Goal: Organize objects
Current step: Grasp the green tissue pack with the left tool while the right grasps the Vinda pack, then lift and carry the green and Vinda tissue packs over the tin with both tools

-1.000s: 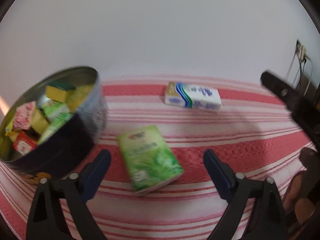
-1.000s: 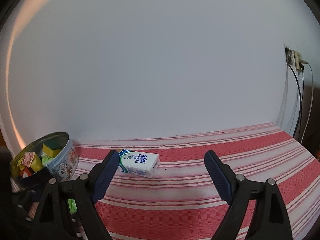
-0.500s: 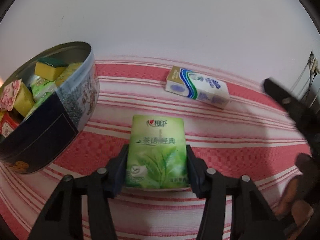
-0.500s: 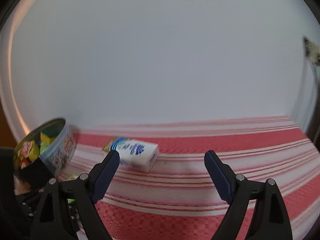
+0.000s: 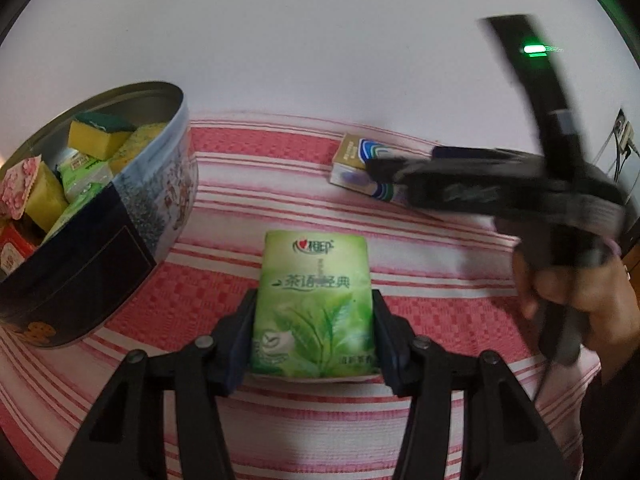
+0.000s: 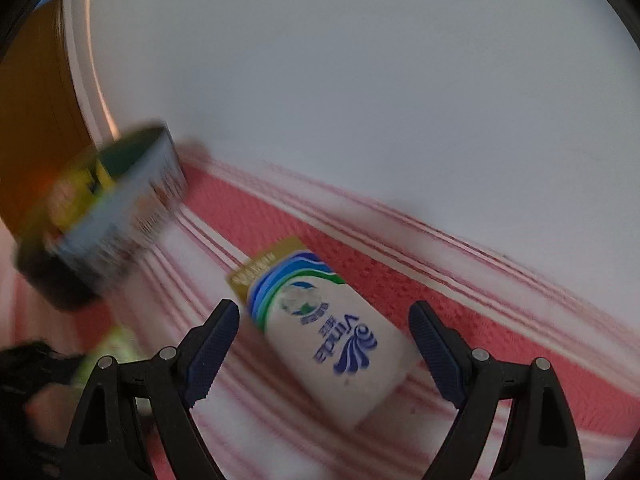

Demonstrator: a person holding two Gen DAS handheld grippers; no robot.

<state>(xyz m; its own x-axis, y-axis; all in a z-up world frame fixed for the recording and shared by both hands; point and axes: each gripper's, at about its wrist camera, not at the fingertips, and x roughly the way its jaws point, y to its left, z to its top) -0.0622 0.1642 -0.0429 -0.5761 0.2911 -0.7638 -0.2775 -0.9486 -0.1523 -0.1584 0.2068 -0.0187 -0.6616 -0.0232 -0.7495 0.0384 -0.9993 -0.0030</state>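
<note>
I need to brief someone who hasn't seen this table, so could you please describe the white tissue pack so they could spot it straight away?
Start at the round tin on the red-striped cloth. The white tissue pack lies flat beside it, between the open right gripper fingers. Unlike the green pack, it has blue-green waves and a gold end.

Left gripper point(image 5: 313, 340): black angular arms with round silver screws, ending in dark blue fingers point(image 5: 240, 340). Right gripper point(image 6: 324, 354): the same black arms and silver screws, its blue fingers point(image 6: 212, 348) ribbed on the inner faces. At the right of the left wrist view it appears blurred, a green light glowing on its black body, gripped by a hand point(image 5: 576, 300) with a dark sleeve at the lower right.
</note>
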